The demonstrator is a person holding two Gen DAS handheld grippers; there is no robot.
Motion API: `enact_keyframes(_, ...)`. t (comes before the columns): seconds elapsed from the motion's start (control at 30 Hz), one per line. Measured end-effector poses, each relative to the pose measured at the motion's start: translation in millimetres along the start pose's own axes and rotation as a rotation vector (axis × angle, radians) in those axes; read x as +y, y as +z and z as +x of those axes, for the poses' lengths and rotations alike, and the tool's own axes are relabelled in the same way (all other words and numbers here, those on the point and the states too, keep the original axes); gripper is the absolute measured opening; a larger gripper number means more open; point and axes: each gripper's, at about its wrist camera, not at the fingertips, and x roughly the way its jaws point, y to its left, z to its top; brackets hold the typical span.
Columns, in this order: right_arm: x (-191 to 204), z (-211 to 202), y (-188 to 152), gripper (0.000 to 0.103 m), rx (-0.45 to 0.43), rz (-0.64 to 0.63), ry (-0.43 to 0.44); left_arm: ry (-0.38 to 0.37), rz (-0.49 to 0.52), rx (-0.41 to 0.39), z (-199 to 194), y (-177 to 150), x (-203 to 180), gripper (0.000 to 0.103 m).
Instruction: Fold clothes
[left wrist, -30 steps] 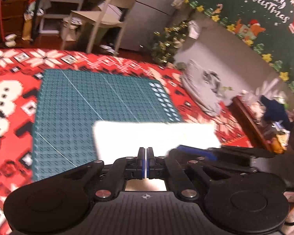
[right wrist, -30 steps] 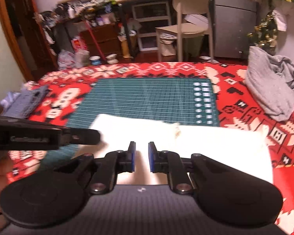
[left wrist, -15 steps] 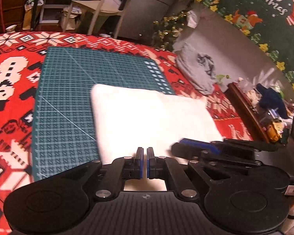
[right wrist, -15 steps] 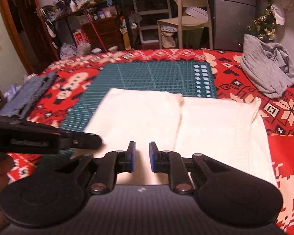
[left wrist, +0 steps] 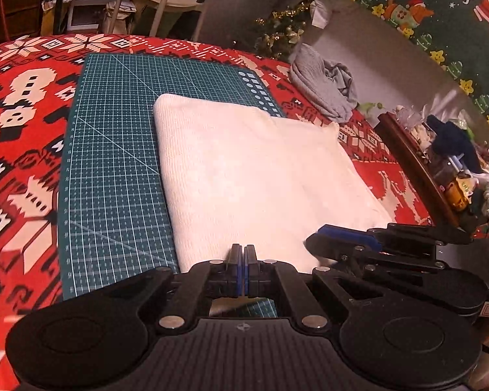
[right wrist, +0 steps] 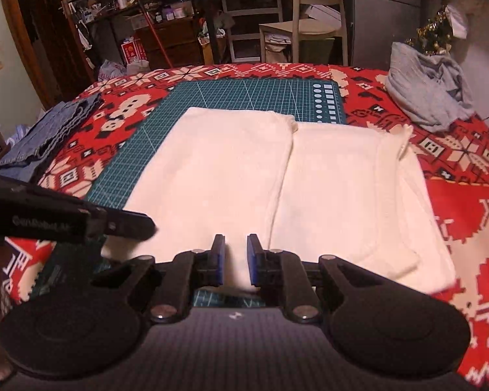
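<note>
White garment [right wrist: 244, 176] lying folded into a flat rectangle across the green cutting mat [right wrist: 231, 97] on the table, further folds seemingly remaining; left hand-held gripper [left wrist: 243, 268] clenched empty, right hand-held gripper [right wrist: 234, 259] slightly parted, grasping nothing.

Red patterned tablecloth [right wrist: 466, 228] under green mat [right wrist: 231, 97]

bare green mat [right wrist: 260, 93] beyond white garment [right wrist: 277, 179], grey heap [right wrist: 430, 97] right, denim [right wrist: 45, 133] left
</note>
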Motion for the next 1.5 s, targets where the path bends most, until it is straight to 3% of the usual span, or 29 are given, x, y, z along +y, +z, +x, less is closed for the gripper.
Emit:
enact_keyframes(0.1, 10.5, -11.9, 2.3, 0.015, -0.040, -0.015, 0.025, -0.049, -0.006, -0.022, -4.6, -1.6, -5.6, 0.004)
enact_keyframes(0.3, 27.1, 4.1, -3.5, 0.013, -0.012, -0.038, 0.025, -0.007, 0.026, -0.012, 7.1, -11.5, -8.6, 0.003)
enact_keyframes(0.63, 6.5, -22.7, -26.7, 0.013, -0.003, 0.017, -0.025, -0.039, 0.003, -0.040, -10.7, -24.0, -2.7, 0.004)
enact_keyframes(0.8, 2.9, -34.1, -28.4, 0.015, -0.047, 0.038, -0.037, -0.032, 0.028, -0.055, -12.0, -25.0, -10.0, 0.004)
enact_keyframes(1.0, 7.8, -23.9, -17.2, 0.013, -0.085, 0.043, -0.052, -0.018, 0.013, -0.061, -8.5, -26.0, -6.9, 0.004)
enact_keyframes(1.23, -5.4, -15.6, -27.9, 0.012, -0.055, 0.113, -0.082, -0.012, 0.002, -0.056, -8.9, -27.3, -3.4, 0.004)
enact_keyframes(1.3, -6.7, -22.4, -29.2, 0.014, -0.059, 0.117, -0.085, -0.009, -0.001, -0.051, -10.4, -26.3, -6.0, 0.009)
enact_keyframes(1.43, -7.4, -38.5, -26.6, 0.017, -0.093, 0.100, -0.117, 0.041, 0.014, -0.105, -20.5, -26.1, -16.4, 0.043)
enact_keyframes(1.47, -8.7, -41.7, -25.4, 0.022, -0.101, 0.105, -0.122, 0.058, 0.026, -0.123, -22.8, -26.0, -19.6, 0.044)
enact_keyframes(1.5, -10.5, -44.5, -23.8, 0.034, -0.107, 0.111, -0.129, 0.068, 0.039, -0.133, -24.1, -25.3, -22.0, 0.045)
